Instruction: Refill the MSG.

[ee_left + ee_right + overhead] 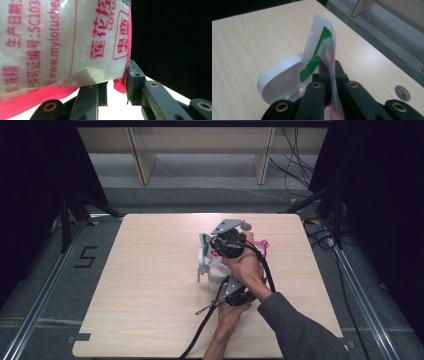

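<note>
Left hand-held gripper [117,87]: jaws partly open, gripping pink-printed bag [62,42]
Right hand-held gripper [329,72]: clamped shut on bag's green-and-white top edge [322,47]
White bowl [279,80]: on bench [249,45]

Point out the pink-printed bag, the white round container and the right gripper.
pink-printed bag [62,42], left gripper view, on its translucent printed face.
white round container [274,75], right gripper view, on its outer rim wall.
right gripper [331,68], right gripper view, between the fingertips pinching the bag's top edge.
</note>
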